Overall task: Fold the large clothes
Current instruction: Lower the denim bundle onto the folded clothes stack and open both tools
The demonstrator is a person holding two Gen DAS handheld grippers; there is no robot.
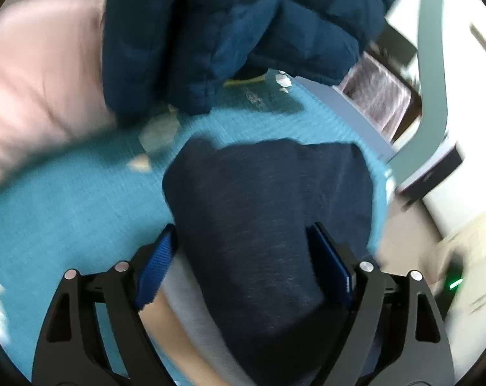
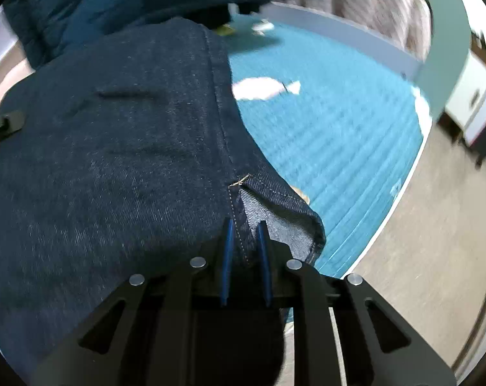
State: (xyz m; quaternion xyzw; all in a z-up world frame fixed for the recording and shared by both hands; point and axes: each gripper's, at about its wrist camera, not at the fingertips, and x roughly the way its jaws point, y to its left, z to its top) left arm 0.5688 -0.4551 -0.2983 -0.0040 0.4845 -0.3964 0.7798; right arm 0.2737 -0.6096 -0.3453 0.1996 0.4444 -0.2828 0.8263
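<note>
Dark denim garment point(image 2: 114, 160) lies bunched on teal bedspread point(image 2: 339, 135), partly lifted at near edge. Right gripper point(image 2: 245, 244) pinches stitched hem of denim, jaws nearly together, fabric clamped between blue pads point(image 2: 228, 257). Left gripper point(image 1: 243, 257) spread wide; denim fold point(image 1: 259, 209) sits between fingers, whether pads press cloth not clear. Quilted blue jacket point(image 1: 226, 32) heaped farther back on bed. Pink pillow point(image 1: 33, 80) at left. Both views motion-blurred.

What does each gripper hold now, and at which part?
Right gripper pinches the jeans at a stitched seam near the hem; left gripper is open, holding nothing.
</note>
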